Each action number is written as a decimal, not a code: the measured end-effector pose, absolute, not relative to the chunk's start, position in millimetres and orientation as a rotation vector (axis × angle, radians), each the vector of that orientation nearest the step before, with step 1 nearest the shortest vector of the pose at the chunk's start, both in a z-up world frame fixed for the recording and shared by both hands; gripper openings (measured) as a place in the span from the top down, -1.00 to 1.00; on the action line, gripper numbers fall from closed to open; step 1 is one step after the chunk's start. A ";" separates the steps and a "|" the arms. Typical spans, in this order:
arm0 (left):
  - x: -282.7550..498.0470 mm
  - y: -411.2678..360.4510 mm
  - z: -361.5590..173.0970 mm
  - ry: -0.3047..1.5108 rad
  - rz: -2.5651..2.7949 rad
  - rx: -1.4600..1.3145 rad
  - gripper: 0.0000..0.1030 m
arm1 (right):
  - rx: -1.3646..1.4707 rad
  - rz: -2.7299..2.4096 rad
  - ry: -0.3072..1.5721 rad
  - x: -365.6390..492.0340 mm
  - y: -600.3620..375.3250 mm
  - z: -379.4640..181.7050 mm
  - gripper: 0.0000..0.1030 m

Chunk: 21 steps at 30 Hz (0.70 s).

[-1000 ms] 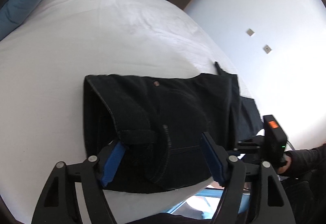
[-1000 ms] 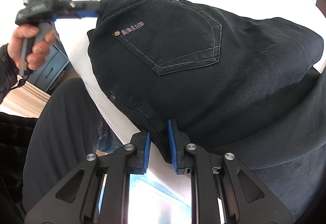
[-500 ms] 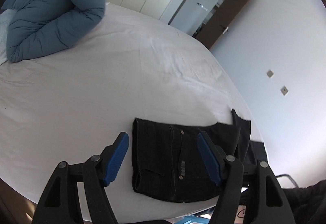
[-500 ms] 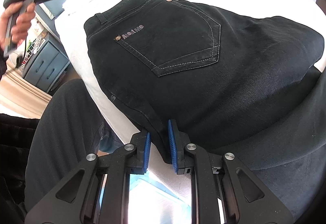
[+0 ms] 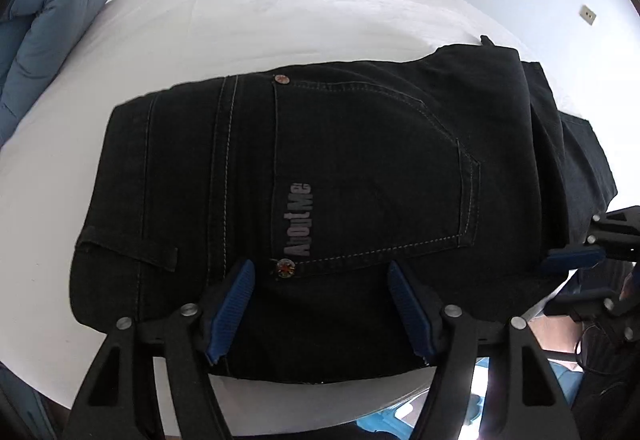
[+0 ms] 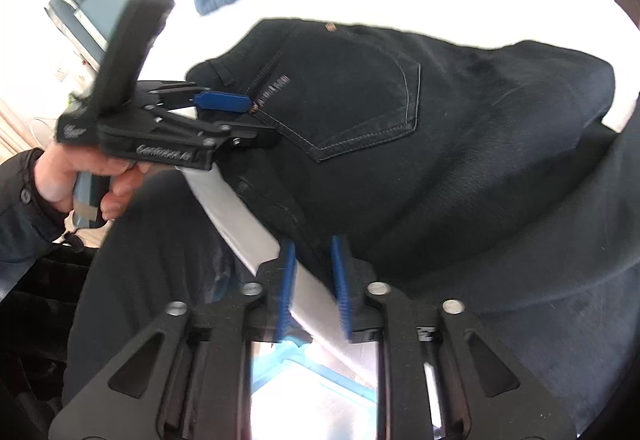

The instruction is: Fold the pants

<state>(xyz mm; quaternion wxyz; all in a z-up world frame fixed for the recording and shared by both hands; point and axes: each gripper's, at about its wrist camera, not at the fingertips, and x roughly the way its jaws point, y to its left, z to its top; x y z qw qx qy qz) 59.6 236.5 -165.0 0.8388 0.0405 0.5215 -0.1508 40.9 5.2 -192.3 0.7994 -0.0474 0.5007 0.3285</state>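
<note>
since a second ago my left claw (image 5: 320, 304) has dropped low over the pants (image 5: 344, 176), jaws wide and empty, while my right claw (image 6: 314, 288) has just been opening off the near edge, nothing pinched now. pants lie folded, back pocket up, at the bed (image 5: 260, 12) edge. i judge most folding done; perhaps one last fold or smoothing remains.

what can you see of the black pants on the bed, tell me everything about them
The black pants look like denim with pale stitching, folded into a compact stack with the back pocket up, printed lettering and two metal rivets by its opening. A belt loop shows at the waistband. They lie flat at the near edge of the white bed. The left gripper stands open just over them; the right gripper, jaws just opening, straddles their edge.
</note>
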 end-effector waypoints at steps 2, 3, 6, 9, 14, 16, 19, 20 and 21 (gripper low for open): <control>56.4 225.0 -148.0 1.058 -0.297 0.137 -0.32 | -0.071 0.726 1.023 29.9 -3.2 -182.0 -0.72; 54.9 218.4 -137.8 1.029 -0.327 0.118 -0.32 | -0.052 0.744 1.001 24.6 -6.9 -175.0 -0.72; 59.9 189.7 -117.9 0.980 -0.402 0.099 -0.32 | -0.011 0.775 0.917 11.1 -21.2 -146.8 -0.72; 78.3 157.6 -115.2 0.969 -0.445 0.091 -0.32 | 0.047 0.656 0.866 15.7 -52.2 -120.7 -0.72; 112.0 116.7 -131.8 1.000 -0.448 0.076 -0.35 | 0.325 0.371 0.880 62.2 -160.0 -93.9 -0.71; 125.8 106.7 -151.8 1.077 -0.451 0.036 -0.35 | 0.413 0.282 0.881 80.5 -205.4 -91.3 -0.71; 131.9 94.6 -175.7 1.141 -0.439 0.034 -0.34 | 0.425 0.131 0.957 118.2 -250.5 -92.7 -0.71; 129.8 92.1 -177.1 1.125 -0.441 0.043 -0.39 | 0.413 0.109 0.968 128.3 -257.5 -93.3 -0.71; 128.8 89.8 -177.8 1.120 -0.447 0.040 -0.46 | 0.394 0.082 0.973 142.2 -261.8 -92.9 -0.71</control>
